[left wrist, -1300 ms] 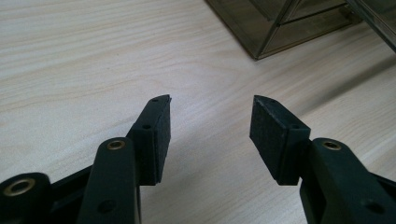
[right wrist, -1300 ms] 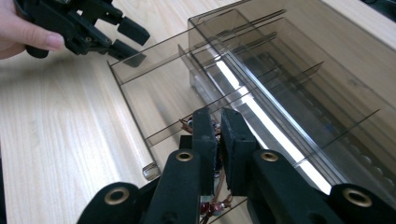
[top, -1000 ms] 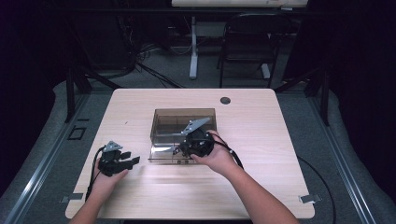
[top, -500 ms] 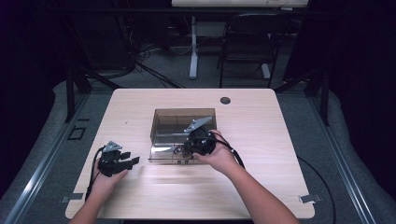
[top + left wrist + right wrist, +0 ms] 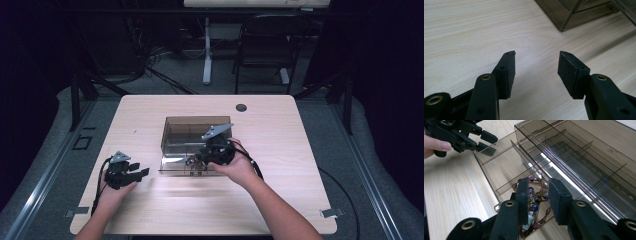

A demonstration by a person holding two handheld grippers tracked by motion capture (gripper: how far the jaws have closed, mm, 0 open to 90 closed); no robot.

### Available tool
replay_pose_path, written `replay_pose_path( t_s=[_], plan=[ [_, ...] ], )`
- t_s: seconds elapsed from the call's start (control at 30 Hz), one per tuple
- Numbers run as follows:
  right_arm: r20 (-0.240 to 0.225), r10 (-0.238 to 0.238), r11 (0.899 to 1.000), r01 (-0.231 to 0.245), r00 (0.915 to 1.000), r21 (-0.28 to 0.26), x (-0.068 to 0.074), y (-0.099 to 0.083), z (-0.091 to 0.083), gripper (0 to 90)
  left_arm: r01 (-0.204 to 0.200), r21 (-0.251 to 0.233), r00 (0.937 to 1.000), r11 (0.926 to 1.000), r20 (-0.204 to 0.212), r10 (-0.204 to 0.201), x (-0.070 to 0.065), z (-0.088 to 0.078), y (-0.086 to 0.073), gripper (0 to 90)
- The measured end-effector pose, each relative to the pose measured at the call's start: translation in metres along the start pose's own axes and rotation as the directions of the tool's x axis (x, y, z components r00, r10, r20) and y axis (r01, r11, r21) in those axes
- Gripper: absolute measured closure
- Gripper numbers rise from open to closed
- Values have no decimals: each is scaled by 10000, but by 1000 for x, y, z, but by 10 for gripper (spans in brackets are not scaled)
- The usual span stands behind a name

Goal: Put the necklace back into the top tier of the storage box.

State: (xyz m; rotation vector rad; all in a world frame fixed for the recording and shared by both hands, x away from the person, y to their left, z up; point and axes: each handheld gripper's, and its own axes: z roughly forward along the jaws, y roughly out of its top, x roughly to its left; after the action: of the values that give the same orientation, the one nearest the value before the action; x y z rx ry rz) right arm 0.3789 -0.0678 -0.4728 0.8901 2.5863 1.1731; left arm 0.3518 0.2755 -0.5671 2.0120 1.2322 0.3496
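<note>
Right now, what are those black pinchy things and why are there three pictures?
A person sits at a wooden table and holds black tongs in each hand. One camera looks down from above. The other two ride on the tongs, looking along their jaws. The left tongs are open above bare wood, holding nothing. The right tongs hang over a pulled-out drawer of a smoky see-through box. Their jaws have just been opening, and beaded jewellery lies in the drawer beneath them, not pinched.
</note>
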Motion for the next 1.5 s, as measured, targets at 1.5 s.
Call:
replay_pose_path(
  t_s=[1.5],
  plan=[
    [880, 69, 9990, -30, 9961, -444, -9, -33, -48, 539, 11, 22, 10000, 10000, -41, -11, 0, 0, 0, 483]
  ],
)
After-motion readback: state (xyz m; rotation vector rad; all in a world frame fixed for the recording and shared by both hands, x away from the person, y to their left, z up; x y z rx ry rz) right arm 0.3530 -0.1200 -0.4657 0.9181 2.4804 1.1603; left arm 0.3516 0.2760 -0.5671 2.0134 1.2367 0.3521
